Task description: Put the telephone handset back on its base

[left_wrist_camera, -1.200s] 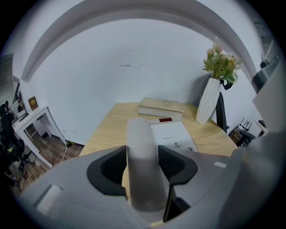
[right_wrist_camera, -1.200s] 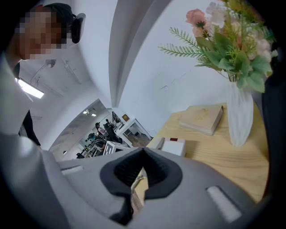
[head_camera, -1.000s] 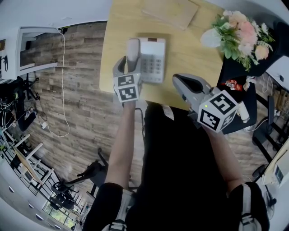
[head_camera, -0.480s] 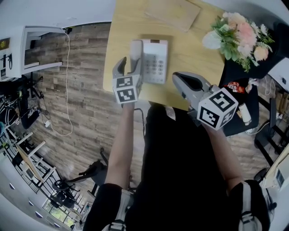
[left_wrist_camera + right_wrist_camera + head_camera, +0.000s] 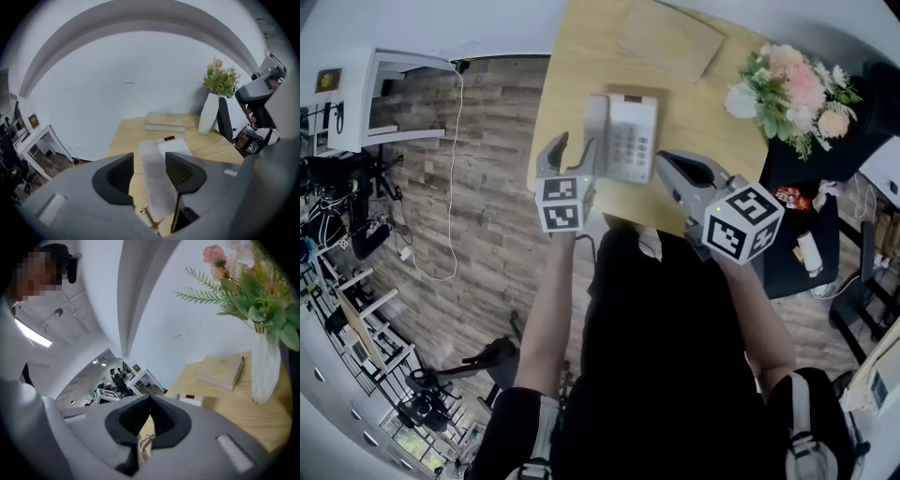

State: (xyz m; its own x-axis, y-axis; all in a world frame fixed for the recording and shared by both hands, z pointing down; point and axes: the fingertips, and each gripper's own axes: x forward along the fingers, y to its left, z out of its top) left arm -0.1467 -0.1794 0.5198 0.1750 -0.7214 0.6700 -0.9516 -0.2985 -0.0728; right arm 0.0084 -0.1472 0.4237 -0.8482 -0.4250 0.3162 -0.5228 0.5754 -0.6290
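A person stood over a light wooden desk [image 5: 705, 131], seen from above, holding a claw in each hand. A pale telephone base [image 5: 636, 141] sat on the desk near its front edge, keypad facing up. The handset [image 5: 594, 127] lay lengthwise in its cradle along the left side of the base.

The left claw [image 5: 149, 158] hovered just in front of the telephone, released but with its jaws closing. In the left gripper view the handset showed in the gap between the two dark pads, and neither pad touched it – daylight stood on both sides. A bit of coiled cord [image 5: 149, 218] showed below the handset.

The right claw [image 5: 150, 400] was clenched, its pads meeting at the tips and grasping nothing; it hung near the base's right front corner.

Further back on the desk lay a flat tan book [image 5: 670, 39]. At the right edge stood a white vase [image 5: 208, 115] of pink flowers [image 5: 797, 80].
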